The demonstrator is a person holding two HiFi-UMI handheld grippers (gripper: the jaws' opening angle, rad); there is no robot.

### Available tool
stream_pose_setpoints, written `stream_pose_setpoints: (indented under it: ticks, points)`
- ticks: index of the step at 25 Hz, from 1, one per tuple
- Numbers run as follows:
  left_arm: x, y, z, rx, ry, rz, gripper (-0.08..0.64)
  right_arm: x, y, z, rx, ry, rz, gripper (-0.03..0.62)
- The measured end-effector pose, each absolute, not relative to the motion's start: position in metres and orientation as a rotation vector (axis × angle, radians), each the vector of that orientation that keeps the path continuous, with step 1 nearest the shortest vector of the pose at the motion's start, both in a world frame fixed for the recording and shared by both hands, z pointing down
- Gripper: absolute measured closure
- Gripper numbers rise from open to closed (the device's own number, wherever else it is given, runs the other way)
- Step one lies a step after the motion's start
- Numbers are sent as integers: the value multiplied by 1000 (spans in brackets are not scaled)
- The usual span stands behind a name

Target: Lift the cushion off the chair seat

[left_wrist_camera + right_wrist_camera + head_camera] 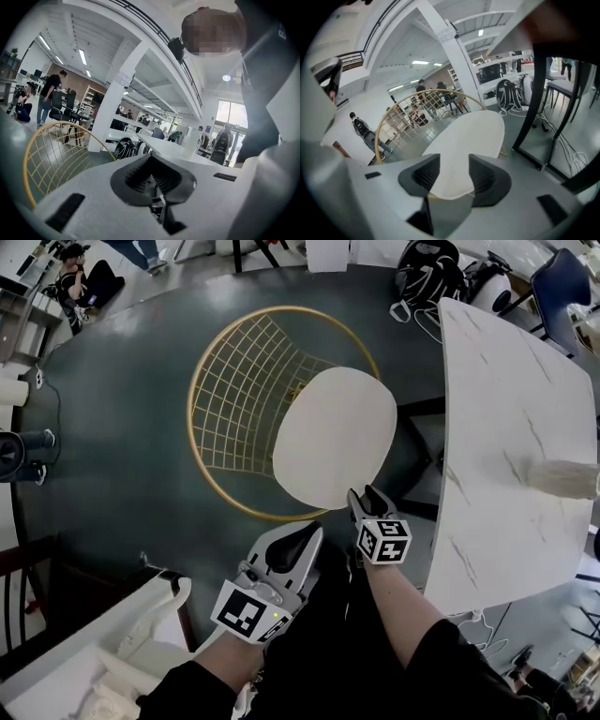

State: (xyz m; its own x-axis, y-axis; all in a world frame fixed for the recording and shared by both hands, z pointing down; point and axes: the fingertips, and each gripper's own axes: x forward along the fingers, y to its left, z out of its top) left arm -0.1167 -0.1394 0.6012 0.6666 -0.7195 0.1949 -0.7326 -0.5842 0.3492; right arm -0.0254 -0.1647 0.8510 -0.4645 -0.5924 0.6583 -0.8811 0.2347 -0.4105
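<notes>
Two tools: right hand-held gripper (454, 177) gapes astride cushion (333, 437) edge; left hand-held gripper (151, 174) closed.

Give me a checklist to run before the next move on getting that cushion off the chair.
1. The cream oval cushion lies flat on the gold wire chair: ok.
2. The right claw is open: ok.
3. The cushion's near edge is lined up between the right claw's jaws: ok in the right gripper view; how deep it sits, cannot tell.
4. Pads pressing on the cushion: not ok, no grip yet.
5. The left claw is ready to help: not ok. It is shut, empty and short of the cushion.
6. The white marble table stands apart from the cushion: ok.
</notes>
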Motion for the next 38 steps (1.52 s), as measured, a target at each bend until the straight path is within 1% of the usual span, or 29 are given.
stream_pose_setpoints:
  ticks: [1,9,16,18,22,23,30,38]
  points:
    - [-117,-140,602,2479,-1136,47,543,-22,-165,859,1369,-2113,1117,410]
    - [-124,-139,613,2443,-1130,61,543,-1,-164,916,1424,-1885,1290,324]
    - [-134,-143,621,2429,-1123,75,543,-16,-166,939,1370,-1891,1468,314]
    - [-137,-144,620,2428,-1123,74,543,-17,-168,939,1358,-1894,1469,317]
    - [-141,-141,612,2417,-1125,65,543,-20,-166,925,1307,-1889,1378,414]
    - [-142,-141,607,2417,-1125,60,543,-22,-166,918,1288,-1890,1350,429]
    - [-152,-139,564,2433,-1159,25,543,-38,-180,861,1221,-1932,1206,492]
    - [-160,-133,520,2460,-1204,-3,543,-44,-203,794,1167,-1997,1006,528]
